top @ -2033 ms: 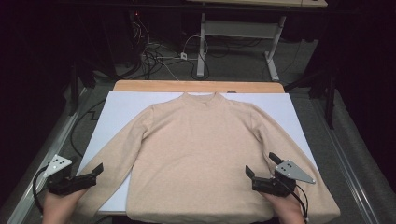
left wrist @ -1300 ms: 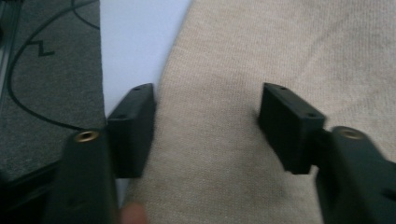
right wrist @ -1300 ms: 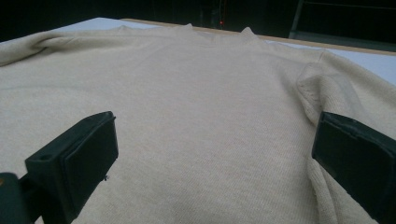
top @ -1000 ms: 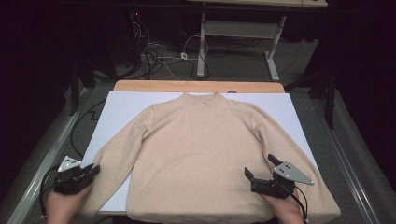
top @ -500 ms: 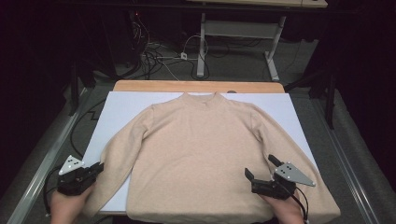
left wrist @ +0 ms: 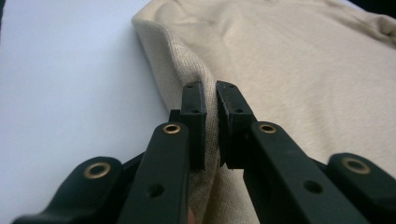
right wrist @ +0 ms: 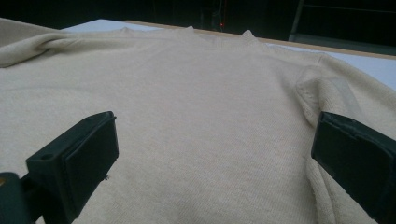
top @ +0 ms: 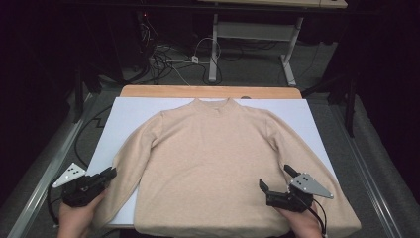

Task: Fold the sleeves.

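Note:
A beige sweater point(top: 218, 158) lies flat and face up on the white sheet point(top: 124, 116), collar toward the far side and sleeves spread. My left gripper point(top: 110, 173) is at the end of the sweater's left sleeve point(top: 130, 161). In the left gripper view its jaws pinch a raised fold of the sleeve point(left wrist: 196, 70) between the fingertips point(left wrist: 194, 100). My right gripper point(top: 275, 179) rests over the sweater's lower right part, jaws wide apart. In the right gripper view the sweater point(right wrist: 187, 102) spreads out beyond the two parted pads point(right wrist: 91, 149).
The white sheet covers a wooden table whose far edge point(top: 210, 91) shows as a tan strip. Cables point(top: 163, 62) and a desk frame point(top: 247, 34) stand on the dark floor beyond. Grey rails point(top: 49, 168) run along both sides of the table.
My left gripper moved in from the left edge to the sleeve end and shut on the fabric. The right gripper stayed where it was, open.

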Available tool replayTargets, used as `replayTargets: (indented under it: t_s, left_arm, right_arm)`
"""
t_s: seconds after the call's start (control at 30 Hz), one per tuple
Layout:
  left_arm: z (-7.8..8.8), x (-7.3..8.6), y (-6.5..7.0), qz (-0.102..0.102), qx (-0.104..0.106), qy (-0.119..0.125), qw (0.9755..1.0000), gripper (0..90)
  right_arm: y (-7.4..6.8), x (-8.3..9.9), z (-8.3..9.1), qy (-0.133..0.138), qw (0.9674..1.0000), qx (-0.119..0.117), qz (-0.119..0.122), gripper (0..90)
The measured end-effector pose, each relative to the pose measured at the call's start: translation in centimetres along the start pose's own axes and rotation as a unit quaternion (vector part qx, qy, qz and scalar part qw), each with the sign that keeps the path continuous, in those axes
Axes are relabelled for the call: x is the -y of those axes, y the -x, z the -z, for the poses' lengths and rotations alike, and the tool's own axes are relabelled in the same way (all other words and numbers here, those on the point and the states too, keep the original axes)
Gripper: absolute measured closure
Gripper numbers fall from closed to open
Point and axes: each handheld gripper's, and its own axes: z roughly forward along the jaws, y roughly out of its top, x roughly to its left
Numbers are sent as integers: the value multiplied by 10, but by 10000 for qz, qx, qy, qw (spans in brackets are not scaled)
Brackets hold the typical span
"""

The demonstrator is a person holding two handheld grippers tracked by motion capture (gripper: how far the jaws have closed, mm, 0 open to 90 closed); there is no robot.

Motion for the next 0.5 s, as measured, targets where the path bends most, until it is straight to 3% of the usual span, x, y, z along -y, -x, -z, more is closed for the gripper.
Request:
replayTargets:
  t_s: [0.23, 0.43, 0.5]
  left_arm:
    - [-1, -7, 15, -123, 238, 264, 9993, 803]
    - [-3, -15, 28, -195, 272, 358, 9988, 803]
    - [-5, -21, 32, -256, 274, 362, 9986, 803]
  right_arm:
    - [-1, 0, 0, 4, 10000, 6, 44, 13]
    - [-1, -2, 3, 71, 10000, 48, -24, 13]
    - [-2, -2, 5, 53, 10000, 35, 59, 13]
